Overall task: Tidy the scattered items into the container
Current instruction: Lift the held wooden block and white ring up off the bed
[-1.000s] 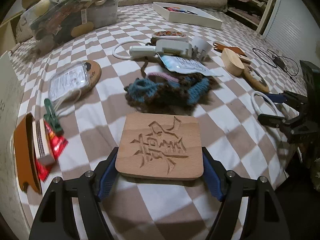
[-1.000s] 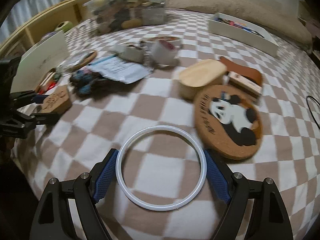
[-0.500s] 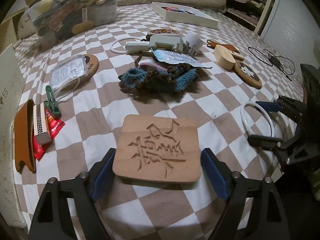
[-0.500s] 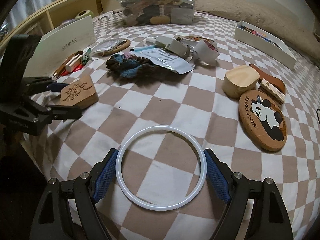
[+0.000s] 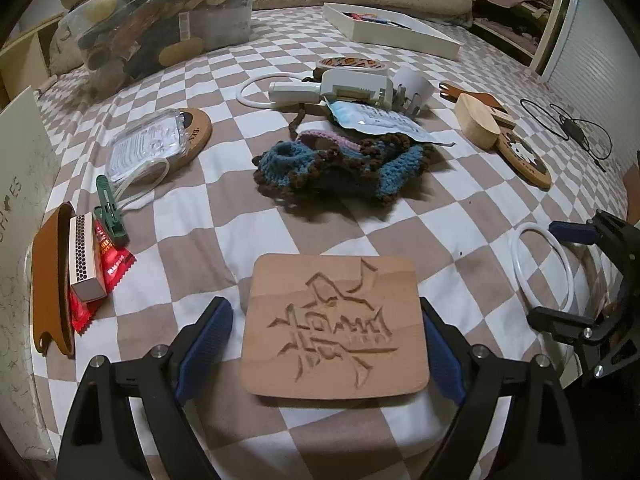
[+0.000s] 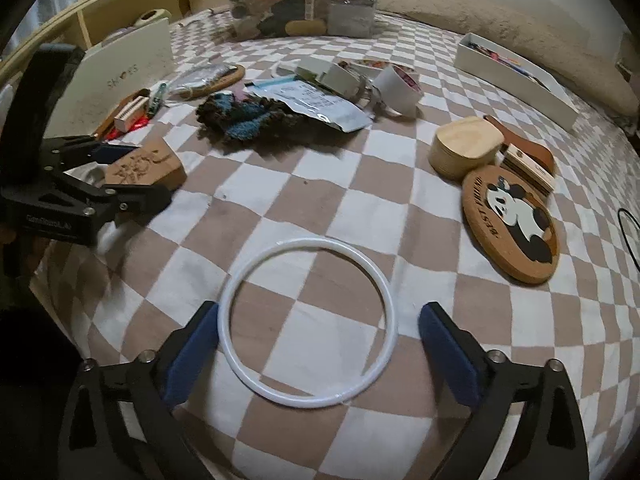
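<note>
- While its jaws have just been opening, the left gripper [image 5: 323,308] straddles the carved wooden plaque [image 5: 336,280] without gripping it; closing from here may pinch only the near edge and tip it.
- Right of the plaque, the right gripper [image 6: 320,308] has likewise opened wide around the loose white ring [image 6: 312,241], which could slip under the pads.
- Far beyond the plaque sits the clear tub [image 5: 160,28]; a weak hold risks a drop on the way.

Both wrist cameras close above the checkered bed [image 5: 192,216], angled steeply down, facing the pillow end, each catching the other's gripper, sharing the crochet pile [image 5: 340,172] and clear bin [image 6: 304,0]
</note>
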A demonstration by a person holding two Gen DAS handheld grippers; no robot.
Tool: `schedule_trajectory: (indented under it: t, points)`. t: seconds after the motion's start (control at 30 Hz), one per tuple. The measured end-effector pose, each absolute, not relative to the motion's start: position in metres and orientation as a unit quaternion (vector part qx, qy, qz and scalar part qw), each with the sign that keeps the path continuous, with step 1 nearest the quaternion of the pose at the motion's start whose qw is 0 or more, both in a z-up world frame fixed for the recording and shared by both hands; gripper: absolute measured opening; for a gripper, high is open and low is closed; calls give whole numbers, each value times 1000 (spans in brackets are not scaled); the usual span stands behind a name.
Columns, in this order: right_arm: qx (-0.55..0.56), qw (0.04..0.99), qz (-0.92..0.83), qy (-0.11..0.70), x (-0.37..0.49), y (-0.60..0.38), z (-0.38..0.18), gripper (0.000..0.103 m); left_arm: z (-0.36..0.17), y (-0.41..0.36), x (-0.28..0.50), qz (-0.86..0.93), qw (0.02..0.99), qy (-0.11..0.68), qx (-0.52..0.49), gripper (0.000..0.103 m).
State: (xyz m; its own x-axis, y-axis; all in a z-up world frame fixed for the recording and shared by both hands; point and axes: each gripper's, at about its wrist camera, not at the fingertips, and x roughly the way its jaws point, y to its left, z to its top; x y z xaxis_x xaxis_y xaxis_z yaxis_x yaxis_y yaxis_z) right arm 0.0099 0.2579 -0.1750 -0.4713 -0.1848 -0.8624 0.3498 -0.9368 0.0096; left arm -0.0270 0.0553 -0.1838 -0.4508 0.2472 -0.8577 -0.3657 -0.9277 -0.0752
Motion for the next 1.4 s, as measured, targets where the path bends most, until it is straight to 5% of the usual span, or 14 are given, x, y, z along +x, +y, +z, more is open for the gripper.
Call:
schedule_trajectory:
  t: [0.1,0.5,0.67,1.4]
  points:
    - [494,156,-852,81,9,259,-175,99,-182,57,-24,849,185,59,-491,75]
    - [494,135,-856,69,9,256,-178,98,-181,59,-21,854,176,58,-487,75]
    - [493,132,-856,78,9,249,-175,85,-180,57,-18,854,176,50,-487,75]
    - [439,145,-887,-11,-1,248,-161,85,-165,39,-14,865,174,27,-470,75]
